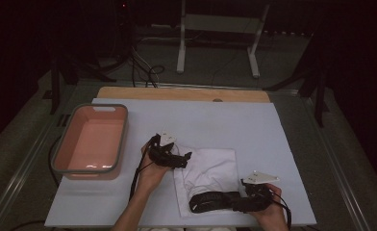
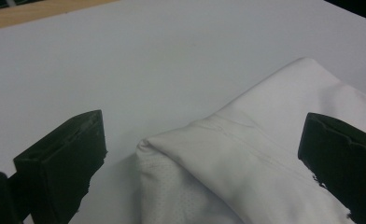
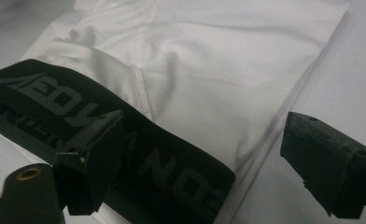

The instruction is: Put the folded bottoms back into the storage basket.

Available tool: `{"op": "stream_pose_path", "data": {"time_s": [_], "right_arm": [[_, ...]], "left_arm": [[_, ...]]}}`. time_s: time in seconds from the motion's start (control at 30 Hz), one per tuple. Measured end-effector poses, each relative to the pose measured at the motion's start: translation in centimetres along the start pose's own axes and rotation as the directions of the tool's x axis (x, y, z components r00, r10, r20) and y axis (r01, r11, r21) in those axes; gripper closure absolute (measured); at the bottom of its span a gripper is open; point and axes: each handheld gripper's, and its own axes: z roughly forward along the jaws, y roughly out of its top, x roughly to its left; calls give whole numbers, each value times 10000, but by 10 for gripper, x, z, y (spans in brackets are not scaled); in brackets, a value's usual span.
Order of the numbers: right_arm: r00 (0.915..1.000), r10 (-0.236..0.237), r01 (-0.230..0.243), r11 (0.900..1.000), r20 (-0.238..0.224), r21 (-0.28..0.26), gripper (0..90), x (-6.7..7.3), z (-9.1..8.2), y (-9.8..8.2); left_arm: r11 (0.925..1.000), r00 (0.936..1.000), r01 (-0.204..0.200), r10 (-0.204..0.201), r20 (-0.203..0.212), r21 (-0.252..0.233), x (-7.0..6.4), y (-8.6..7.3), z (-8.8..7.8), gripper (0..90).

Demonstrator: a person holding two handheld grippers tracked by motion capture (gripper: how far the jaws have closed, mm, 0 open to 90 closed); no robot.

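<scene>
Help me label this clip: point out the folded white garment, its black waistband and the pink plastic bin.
Folded white garment (image 1: pixel 214 166): high view, upper panel.
Black waistband (image 3: pixel 172 172): right gripper view, lettered stretch.
Pink plastic bin (image 1: pixel 125 132): high view, right rim.

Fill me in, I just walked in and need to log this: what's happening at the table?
A person is working a folded white garment with a black waistband on the white table, a gripper in each hand. The left gripper sits open at the garment's far left corner; the right gripper is open at the waistband end, gripping nothing. The pink bin at left holds nothing.
</scene>
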Motion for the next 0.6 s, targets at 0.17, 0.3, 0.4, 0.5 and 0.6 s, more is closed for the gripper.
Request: {"op": "stream_pose_path", "data": {"time_s": [0.17,0.3,0.4,0.5,0.6], "right_arm": [[10000,-94,94,9999,-18,92,142,1,1,0],[10000,-96,96,9999,-9,100,141,1,0,0],[10000,-60,60,9999,10,82,141,1,0,0],[10000,-59,59,9999,16,95,141,1,0,-1],[10000,-64,64,10000,20,75,141,0,0,0]], "left_arm": [[9998,9999,116,-115,-43,178,2,-2,5,25],[9996,10000,29,-26,-90,288,2,-3,9,28],[9992,10000,95,-93,-35,384,2,-4,12,28],[9952,9996,282,-274,-93,937,3,-5,15,43],[9882,9980,626,-618,-105,1395,6,-7,18,67]]}}
